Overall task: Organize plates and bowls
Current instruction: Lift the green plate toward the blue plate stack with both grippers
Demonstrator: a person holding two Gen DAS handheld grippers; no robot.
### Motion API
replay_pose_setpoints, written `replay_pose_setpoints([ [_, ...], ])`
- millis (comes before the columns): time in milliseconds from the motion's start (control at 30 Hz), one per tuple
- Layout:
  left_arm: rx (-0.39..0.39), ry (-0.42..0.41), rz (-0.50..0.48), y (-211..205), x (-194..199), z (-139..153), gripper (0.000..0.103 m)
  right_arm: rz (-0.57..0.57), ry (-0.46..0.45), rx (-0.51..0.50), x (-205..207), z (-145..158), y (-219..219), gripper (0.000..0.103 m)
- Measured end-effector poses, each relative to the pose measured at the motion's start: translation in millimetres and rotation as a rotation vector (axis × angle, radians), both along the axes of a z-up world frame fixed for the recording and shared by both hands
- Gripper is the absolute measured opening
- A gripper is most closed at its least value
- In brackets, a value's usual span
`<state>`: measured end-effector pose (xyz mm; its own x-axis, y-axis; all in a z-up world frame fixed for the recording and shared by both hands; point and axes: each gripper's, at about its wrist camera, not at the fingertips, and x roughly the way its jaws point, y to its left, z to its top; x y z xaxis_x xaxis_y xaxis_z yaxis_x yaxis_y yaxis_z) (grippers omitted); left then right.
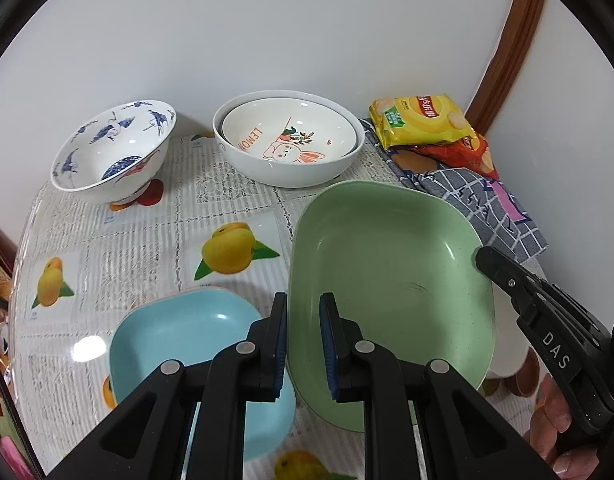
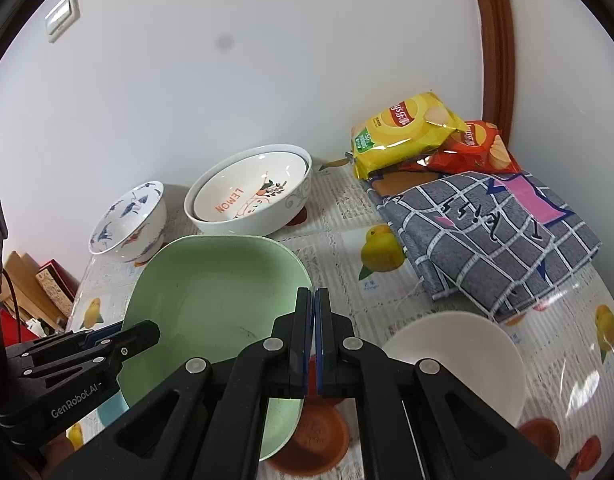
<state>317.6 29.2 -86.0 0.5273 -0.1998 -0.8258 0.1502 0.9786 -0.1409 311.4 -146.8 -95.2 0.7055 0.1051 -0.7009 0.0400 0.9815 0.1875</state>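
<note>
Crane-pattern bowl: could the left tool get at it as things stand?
Probably not yet: the left tool is clamped on the rim of the green dish. The crane-pattern bowl itself stands unobstructed across open tablecloth.

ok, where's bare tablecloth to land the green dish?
Open patch: mid-table between the crane bowl, nested white bowls and blue dish. Smaller strip between green dish and folded cloth. Crowded: the near right, white bowl and brown saucer.
</note>
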Motion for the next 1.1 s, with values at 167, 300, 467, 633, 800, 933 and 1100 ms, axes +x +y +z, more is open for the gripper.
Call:
replay_pose_setpoints([
  [167,0.007,-0.016,0.005,1,-19,12,0.015,-0.002,-0.006,0.007,-18,9,2,0.002],
  [300,0.001,-0.020,0.017,6,-34,20,0.015,0.004,-0.014,0.014,-32,16,5,0.002],
  [467,0.008,-0.025,0.030,12,-51,26,0.015,0.012,-0.027,0.014,-47,22,12,0.002],
  [633,0.008,-0.031,0.049,22,-63,31,0.015,0.027,-0.025,0.029,-55,22,20,0.002],
  [800,-0.004,-0.028,0.072,35,-69,33,0.015,0.049,-0.034,0.024,-62,25,32,0.002],
  [933,-0.006,-0.036,0.085,43,-73,37,0.015,0.061,-0.044,0.021,-64,29,40,0.002],
  [1100,-0.016,-0.042,0.101,53,-78,40,0.015,0.074,-0.054,0.016,-68,34,51,0.002],
])
